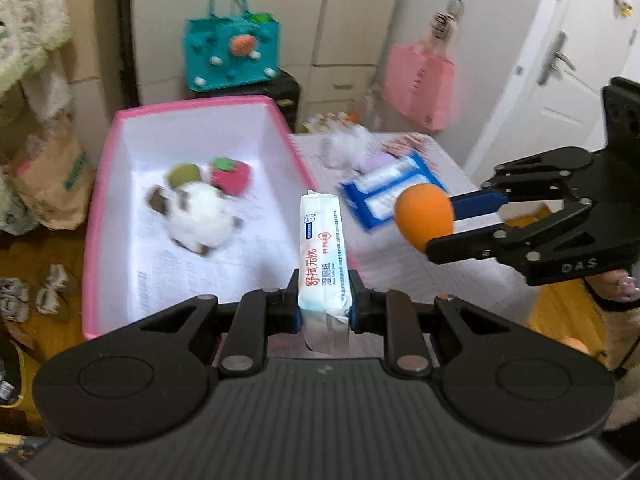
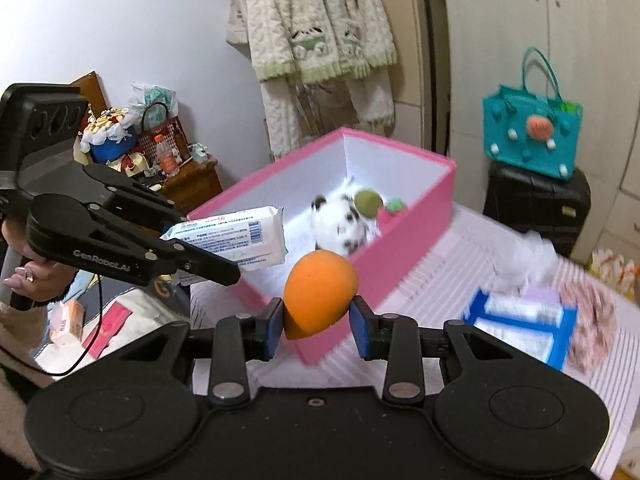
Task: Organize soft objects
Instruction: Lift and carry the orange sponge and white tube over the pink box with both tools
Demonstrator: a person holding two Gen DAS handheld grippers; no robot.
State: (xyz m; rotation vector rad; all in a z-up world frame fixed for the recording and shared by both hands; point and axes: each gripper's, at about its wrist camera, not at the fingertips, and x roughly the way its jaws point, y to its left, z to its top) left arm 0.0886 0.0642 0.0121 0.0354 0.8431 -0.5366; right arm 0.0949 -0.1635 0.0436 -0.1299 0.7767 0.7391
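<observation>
My left gripper [image 1: 323, 312] is shut on a white wet-wipes pack [image 1: 323, 256], held over the near right wall of the pink box [image 1: 92, 216]. The pack also shows in the right wrist view [image 2: 236, 238]. My right gripper [image 2: 316, 330] is shut on an orange egg-shaped sponge [image 2: 318, 294], held above the table just right of the box [image 2: 416, 216]; the sponge shows in the left wrist view too [image 1: 424, 214]. In the box lie a white spotted plush [image 1: 198, 216], a green ball [image 1: 182, 174] and a pink strawberry plush [image 1: 230, 174].
On the striped table [image 2: 440, 280] right of the box lie a blue-edged pack [image 1: 394, 190], a white fluffy item [image 1: 348, 146] and a pink patterned item [image 2: 592, 316]. A teal bag [image 1: 230, 54] stands on a black case behind. A pink bag [image 1: 420, 82] hangs at right.
</observation>
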